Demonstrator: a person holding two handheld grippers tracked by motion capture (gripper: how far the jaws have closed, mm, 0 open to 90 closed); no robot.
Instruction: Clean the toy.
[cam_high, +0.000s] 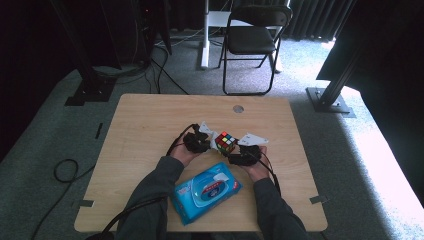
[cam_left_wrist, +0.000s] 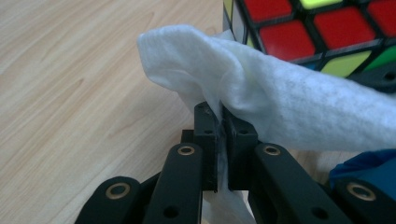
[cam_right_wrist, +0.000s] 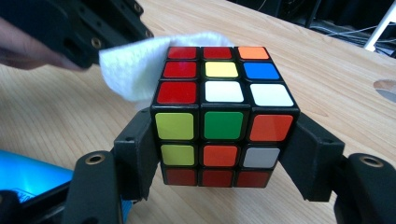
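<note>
White wipe (cam_left_wrist: 261, 100) clamped between the jaws of the left gripper (cam_left_wrist: 219, 126), pads pinched tight on a fold, loose end draped against the side of the Rubik's cube (cam_right_wrist: 224, 116). Cube grasped by the right gripper (cam_right_wrist: 223, 154), one jaw pressed to each opposite face, held just above the wooden table (cam_high: 150, 130) near its centre (top face mixed: red, yellow, white, blue, orange). Seen from the high view: left gripper (cam_high: 200, 141) and right gripper (cam_high: 239, 152) close together, cube (cam_high: 225, 142) between them. Blue pack of wet wipes (cam_high: 207, 191) flat on the table, nearer the person, between the forearms. Folding chair (cam_high: 252, 40) beyond the far edge
</note>
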